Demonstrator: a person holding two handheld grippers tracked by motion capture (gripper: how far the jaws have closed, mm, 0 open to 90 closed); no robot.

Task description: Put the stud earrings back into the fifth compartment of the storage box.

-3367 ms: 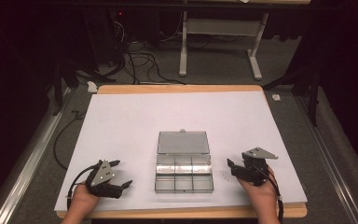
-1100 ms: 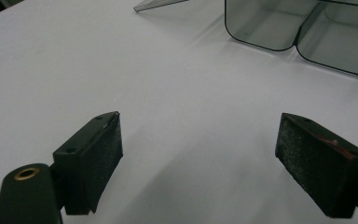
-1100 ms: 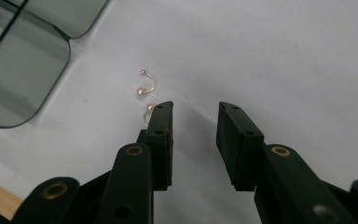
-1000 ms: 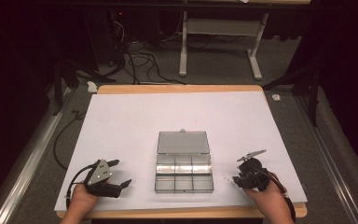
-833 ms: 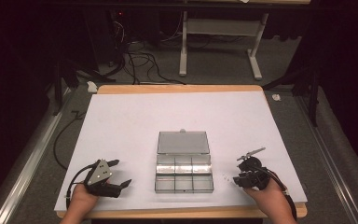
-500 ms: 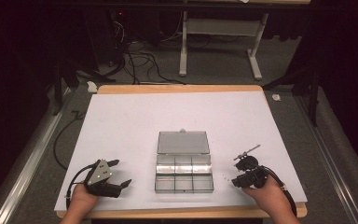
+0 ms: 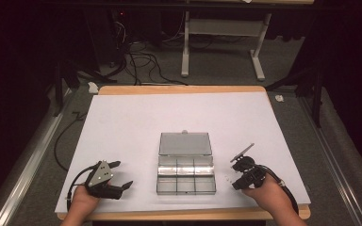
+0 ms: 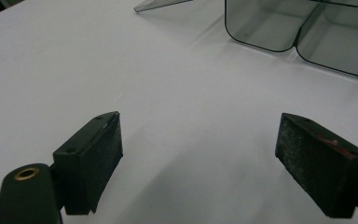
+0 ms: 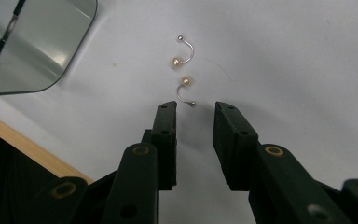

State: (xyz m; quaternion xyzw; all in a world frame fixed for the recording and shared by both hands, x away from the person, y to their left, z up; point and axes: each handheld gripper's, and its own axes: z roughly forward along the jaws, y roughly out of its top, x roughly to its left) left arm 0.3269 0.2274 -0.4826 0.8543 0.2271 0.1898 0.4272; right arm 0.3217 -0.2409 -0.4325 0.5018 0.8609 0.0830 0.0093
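Note:
Two small pearl earrings on curved wire lie on the white paper, one (image 9: 185, 50) beyond the other (image 9: 185, 89); in the high view they are tiny specks (image 7: 227, 178) right of the box. My right gripper (image 9: 196, 111) points down at them, open by a narrow gap with nothing between its pads, and the nearer earring lies just ahead of its tips. It is at the front right (image 7: 239, 175) in the high view. My left gripper (image 7: 121, 174) rests at the front left, open wide (image 8: 200, 140) over bare paper.
A clear compartment box (image 7: 186, 178) sits at the front centre with its lid (image 7: 185, 143) laid open behind it. Its corner (image 8: 298, 32) is ahead of the left gripper and also at the top left (image 9: 32, 42) of the right gripper view. The table's wooden front edge (image 9: 23, 142) is close.
The right gripper has tipped down and shifted left toward the box and the earrings. The left gripper has stayed in place.

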